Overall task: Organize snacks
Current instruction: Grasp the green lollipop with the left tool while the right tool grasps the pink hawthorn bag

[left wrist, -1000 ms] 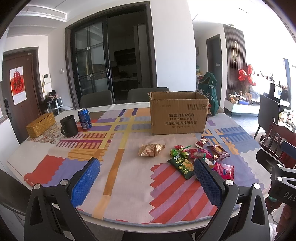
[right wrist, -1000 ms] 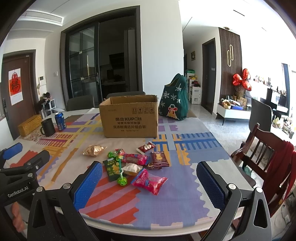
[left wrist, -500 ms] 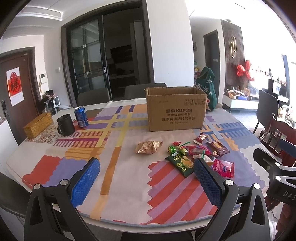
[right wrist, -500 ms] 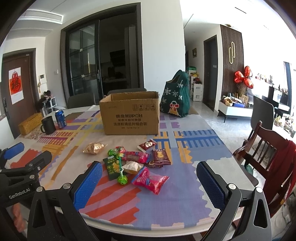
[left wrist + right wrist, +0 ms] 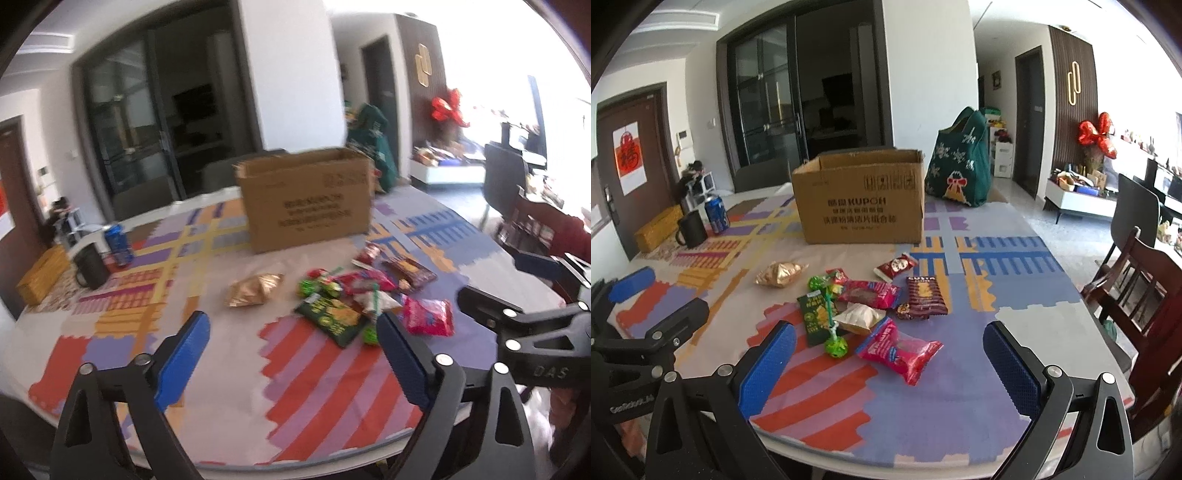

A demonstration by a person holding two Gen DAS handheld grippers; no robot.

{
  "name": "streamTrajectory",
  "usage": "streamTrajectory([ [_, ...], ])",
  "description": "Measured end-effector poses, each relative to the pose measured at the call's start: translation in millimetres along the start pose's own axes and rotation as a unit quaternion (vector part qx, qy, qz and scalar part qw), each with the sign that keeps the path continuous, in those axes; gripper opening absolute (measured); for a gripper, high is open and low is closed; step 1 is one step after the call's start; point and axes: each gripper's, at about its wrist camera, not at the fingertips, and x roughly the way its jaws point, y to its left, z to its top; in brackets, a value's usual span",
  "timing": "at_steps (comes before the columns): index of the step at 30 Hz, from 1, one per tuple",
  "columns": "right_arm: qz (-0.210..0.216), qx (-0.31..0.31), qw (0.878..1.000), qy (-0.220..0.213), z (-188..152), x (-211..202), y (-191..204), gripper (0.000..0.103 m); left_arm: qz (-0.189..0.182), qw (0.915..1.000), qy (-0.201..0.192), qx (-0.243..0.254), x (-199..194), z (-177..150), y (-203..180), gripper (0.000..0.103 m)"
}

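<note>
Where right view sharp, snacks (image 5: 871, 306) legible.

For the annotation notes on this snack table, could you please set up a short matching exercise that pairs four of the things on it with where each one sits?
Things
1. gold packet
2. pink packet
3. cardboard box
4. blue can

Places
A. behind the snack pile, open at the top
B. left of the pile, lying alone
C. nearest the right gripper, at the near edge of the pile
D. far left, beside the black mug

Pairs: 1-B, 2-C, 3-A, 4-D
</note>
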Motion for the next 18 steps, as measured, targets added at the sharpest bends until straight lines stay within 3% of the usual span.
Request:
streamTrajectory([
  [11, 0.030, -0.087, 0.994, 0.064, -11, 46, -5, 0.094, -0.066, 0.9921, 0.045, 0.097, 46, -8, -37, 0.071],
  [18, 0.046, -0.144, 0.984, 0.092, -15, 67, -5, 0.084, -0.100, 0.9858, 0.071, 0.115, 74, -11, -48, 0.059],
])
